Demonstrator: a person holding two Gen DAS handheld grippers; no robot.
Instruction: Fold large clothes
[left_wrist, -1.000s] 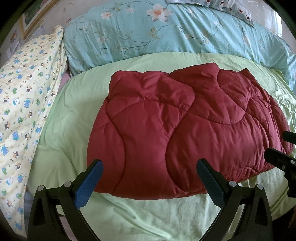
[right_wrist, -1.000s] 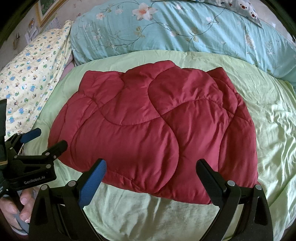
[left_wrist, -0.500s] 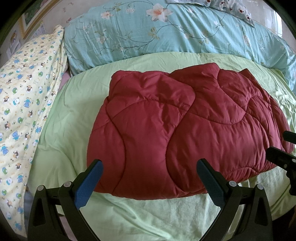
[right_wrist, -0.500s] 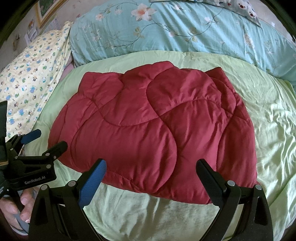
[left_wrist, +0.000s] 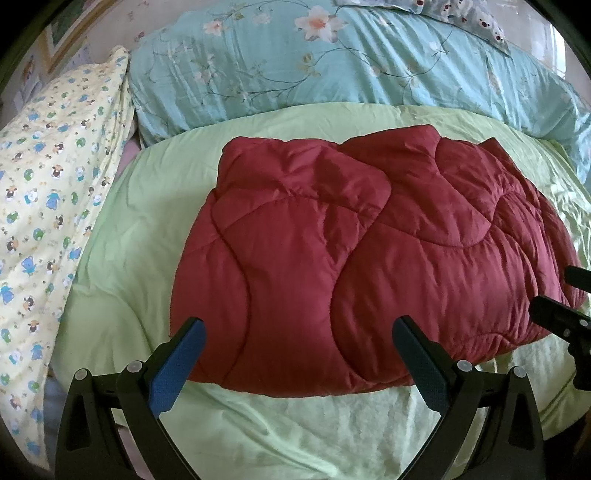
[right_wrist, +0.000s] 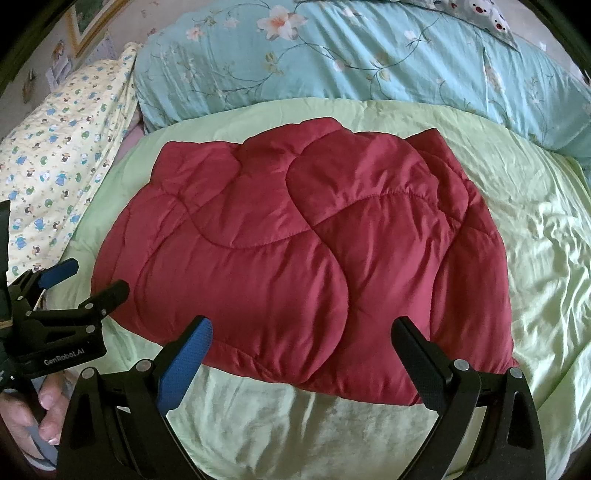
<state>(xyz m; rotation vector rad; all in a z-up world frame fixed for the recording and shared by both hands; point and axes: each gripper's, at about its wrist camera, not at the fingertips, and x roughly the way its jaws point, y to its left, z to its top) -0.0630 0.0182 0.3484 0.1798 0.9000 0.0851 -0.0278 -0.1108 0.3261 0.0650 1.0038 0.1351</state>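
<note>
bare green sheet (right_wrist: 546, 258) right of quilt (right_wrist: 295, 251).

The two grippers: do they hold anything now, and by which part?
Nothing is held. The left gripper and right gripper are both open, short of the folded dark-red quilted garment.

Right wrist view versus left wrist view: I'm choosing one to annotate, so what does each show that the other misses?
Only the right wrist view shows the person's hand holding the left claw from the side, plus the open green sheet beyond the garment's right edge. Only the left wrist view shows more of the yellow cartoon-print bedding and the right claw's tips at the frame edge. Both show the folded red quilted garment on the green sheet, the teal floral duvet, and open claws.
</note>
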